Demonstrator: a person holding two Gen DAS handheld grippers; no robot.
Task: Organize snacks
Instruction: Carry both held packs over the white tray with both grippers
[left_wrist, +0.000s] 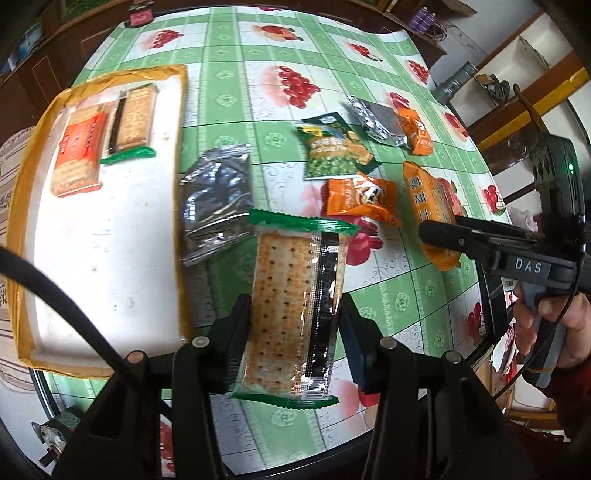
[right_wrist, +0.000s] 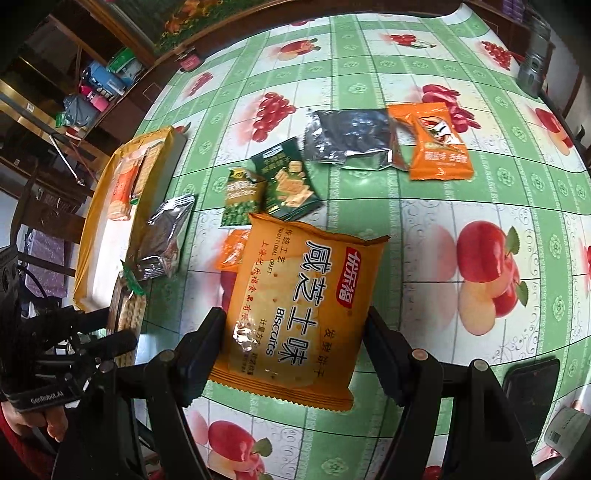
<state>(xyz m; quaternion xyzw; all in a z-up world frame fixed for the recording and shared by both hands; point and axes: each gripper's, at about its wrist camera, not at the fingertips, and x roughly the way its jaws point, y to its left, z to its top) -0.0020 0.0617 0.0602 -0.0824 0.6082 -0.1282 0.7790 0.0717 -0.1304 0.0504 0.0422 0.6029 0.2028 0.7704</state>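
Observation:
My left gripper (left_wrist: 293, 325) is shut on a clear cracker pack with green ends (left_wrist: 295, 295), held above the table beside the tray's right edge. My right gripper (right_wrist: 295, 343) is shut on an orange biscuit pack (right_wrist: 295, 306); it also shows in the left wrist view (left_wrist: 430, 206). The yellow-rimmed white tray (left_wrist: 110, 240) at the left holds an orange cracker pack (left_wrist: 77, 151) and a green-ended cracker pack (left_wrist: 131, 122). Loose on the tablecloth lie silver bags (left_wrist: 218, 199) (right_wrist: 351, 136), green pea packs (left_wrist: 328, 147) (right_wrist: 288, 184), and small orange packs (left_wrist: 360, 199) (right_wrist: 436, 144).
The round table has a green fruit-print cloth (right_wrist: 480, 221). A dark phone (right_wrist: 532, 391) lies near its front right edge. A metal can (right_wrist: 532, 66) stands at the far right. Shelves and clutter surround the table.

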